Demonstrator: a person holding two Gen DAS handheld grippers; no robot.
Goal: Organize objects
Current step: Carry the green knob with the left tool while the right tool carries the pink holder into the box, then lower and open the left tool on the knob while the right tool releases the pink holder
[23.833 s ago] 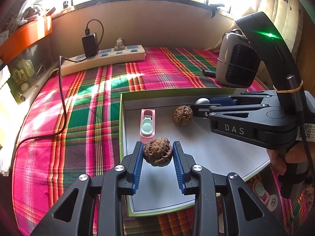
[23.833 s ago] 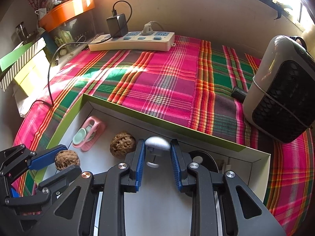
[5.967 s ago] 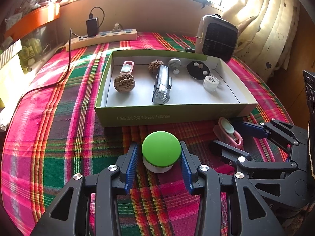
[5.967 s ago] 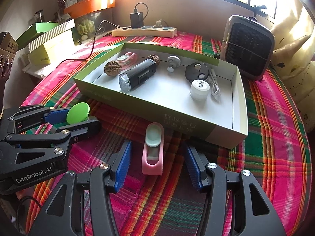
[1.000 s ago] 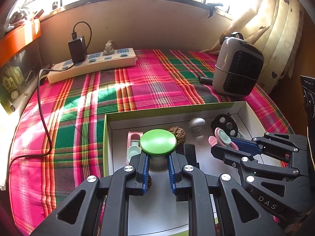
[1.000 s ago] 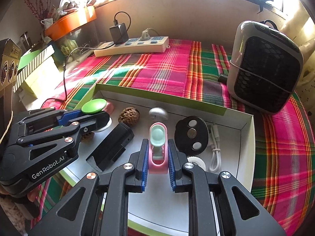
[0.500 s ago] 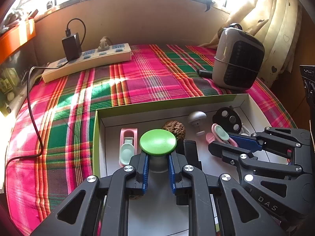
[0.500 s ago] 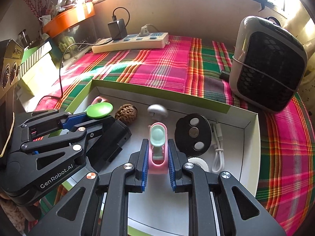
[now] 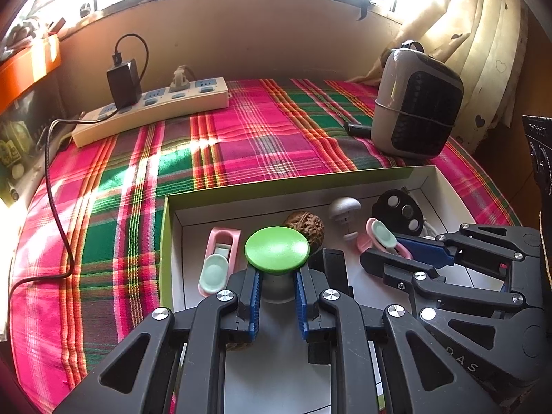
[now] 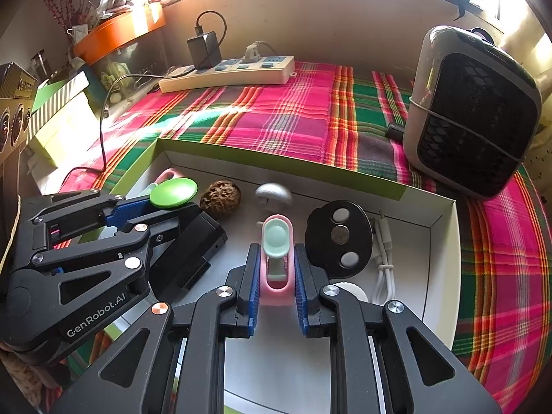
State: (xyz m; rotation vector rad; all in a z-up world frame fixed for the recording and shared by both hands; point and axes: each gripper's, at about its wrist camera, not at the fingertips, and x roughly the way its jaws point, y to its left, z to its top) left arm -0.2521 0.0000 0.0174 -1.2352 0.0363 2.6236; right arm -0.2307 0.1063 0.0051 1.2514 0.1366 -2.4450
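While sunlight falls across the pink-and-green plaid tablecloth [image 9: 262, 138], the left gripper [image 9: 276, 284] sits clamped on the pale stem of a round green-capped knob [image 9: 276, 248] at lower centre of its view, above the shallow green-edged white cardboard box [image 9: 289, 186]. At lower centre of the right wrist view, the right gripper [image 10: 276, 284] is clamped on a pink clip with a mint pad [image 10: 276, 258], over the box floor between a black flashlight-like block [image 10: 188, 252] and a black disc with three round inserts [image 10: 339, 238]. A brown walnut [image 10: 220, 198] lies near the far wall.

Woven plaid cloth [image 9: 269, 145]; rough wrinkled walnut [image 10: 220, 198]; matt green plastic cap [image 9: 276, 249].
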